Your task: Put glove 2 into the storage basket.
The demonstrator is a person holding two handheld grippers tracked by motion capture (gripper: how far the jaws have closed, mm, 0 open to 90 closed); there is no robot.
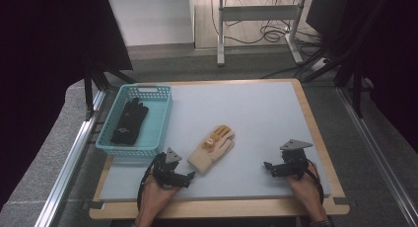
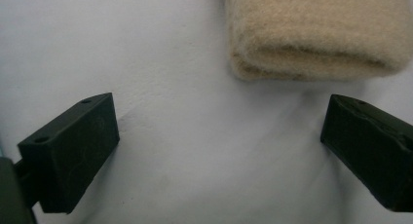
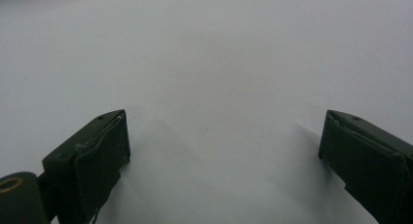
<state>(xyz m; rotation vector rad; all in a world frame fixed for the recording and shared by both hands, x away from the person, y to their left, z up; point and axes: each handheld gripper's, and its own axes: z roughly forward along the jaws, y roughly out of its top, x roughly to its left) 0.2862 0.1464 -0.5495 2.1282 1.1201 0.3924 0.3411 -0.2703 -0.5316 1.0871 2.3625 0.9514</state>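
A cream knitted glove (image 1: 213, 149) with orange fingertips lies flat near the middle of the pale grey mat (image 1: 256, 113). Its cuff (image 2: 316, 36) fills the top of the left gripper view, a short way beyond the jaws. My left gripper (image 1: 190, 177) rests on the mat just left of that cuff, open, with nothing between its jaws (image 2: 219, 146). My right gripper (image 1: 267, 167) sits low at the front right of the mat, open and empty, with bare mat (image 3: 224, 151) between its jaws. A black glove (image 1: 129, 121) lies in the turquoise basket (image 1: 165, 113) at the left.
The mat lies on a wooden table whose edge (image 1: 320, 138) shows at the right. Metal rails (image 1: 69, 163) run along both sides of the table. A desk frame and cables (image 1: 266, 24) stand on the floor beyond the far edge.
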